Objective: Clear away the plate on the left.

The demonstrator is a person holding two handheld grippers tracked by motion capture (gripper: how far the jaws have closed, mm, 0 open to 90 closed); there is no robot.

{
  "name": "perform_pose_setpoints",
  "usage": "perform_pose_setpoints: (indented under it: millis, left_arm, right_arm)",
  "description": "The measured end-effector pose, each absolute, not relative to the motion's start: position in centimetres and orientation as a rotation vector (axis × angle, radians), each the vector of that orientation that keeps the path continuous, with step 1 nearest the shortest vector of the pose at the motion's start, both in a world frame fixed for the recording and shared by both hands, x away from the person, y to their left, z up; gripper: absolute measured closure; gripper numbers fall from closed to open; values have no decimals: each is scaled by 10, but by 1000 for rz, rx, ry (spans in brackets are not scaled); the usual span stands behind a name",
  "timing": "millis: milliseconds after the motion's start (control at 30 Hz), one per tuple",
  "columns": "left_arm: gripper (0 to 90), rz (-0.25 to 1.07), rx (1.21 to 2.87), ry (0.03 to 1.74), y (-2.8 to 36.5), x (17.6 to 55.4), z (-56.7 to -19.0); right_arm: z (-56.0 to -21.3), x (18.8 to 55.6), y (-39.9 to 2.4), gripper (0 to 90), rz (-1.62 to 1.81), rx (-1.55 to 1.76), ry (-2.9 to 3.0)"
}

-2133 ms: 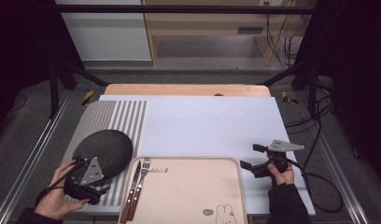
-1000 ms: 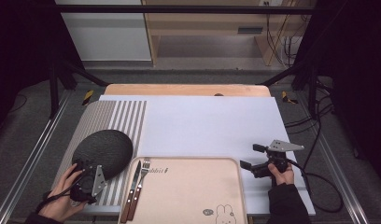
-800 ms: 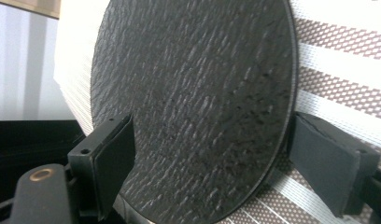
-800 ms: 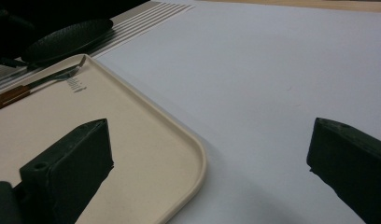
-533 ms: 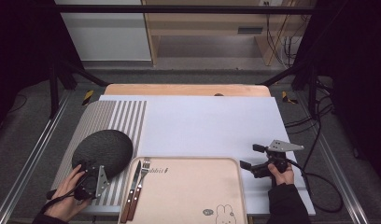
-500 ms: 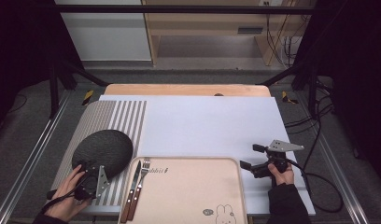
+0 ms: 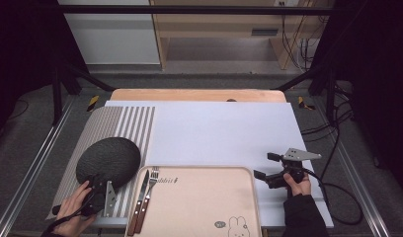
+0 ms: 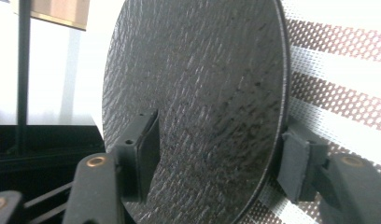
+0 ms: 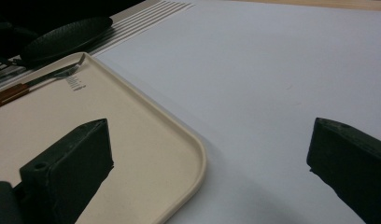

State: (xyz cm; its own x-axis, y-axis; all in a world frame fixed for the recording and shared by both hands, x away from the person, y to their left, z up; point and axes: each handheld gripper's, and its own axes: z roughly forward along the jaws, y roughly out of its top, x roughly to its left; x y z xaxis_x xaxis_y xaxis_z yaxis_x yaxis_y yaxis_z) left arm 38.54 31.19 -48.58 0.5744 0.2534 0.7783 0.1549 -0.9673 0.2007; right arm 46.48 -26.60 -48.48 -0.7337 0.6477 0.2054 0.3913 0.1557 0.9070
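Plate [image 7: 108, 158], dark and round, lies on the striped mat [image 7: 115, 123] just left of the tray [image 7: 199, 197], not yet lifted: the left hand-held gripper [image 8: 216, 163] has been closing round its near edge with a gap at the left pad, while the right hand-held gripper [image 9: 207, 154] waits unclenched and empty right of the tray

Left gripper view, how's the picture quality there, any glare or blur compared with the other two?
Left gripper view: bright background washed out, the dark plate sharp with sheen. Right gripper view: even light, near jaws soft, tray clear. High view: room edges dark, white mat evenly lit.
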Motion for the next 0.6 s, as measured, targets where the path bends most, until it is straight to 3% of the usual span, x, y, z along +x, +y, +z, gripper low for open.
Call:
perform_pose_setpoints:
  millis: [333, 600]
  left_arm:
    - [553, 1471, 2686, 237, 308, 378, -497]
    - [571, 1523, 2676, 208, 307, 379, -501]
  right_arm:
    - [-484, 464, -266, 3, 1619, 1011, 2195]
    - [-484, 464, -266, 4, 1621, 1012, 2197]
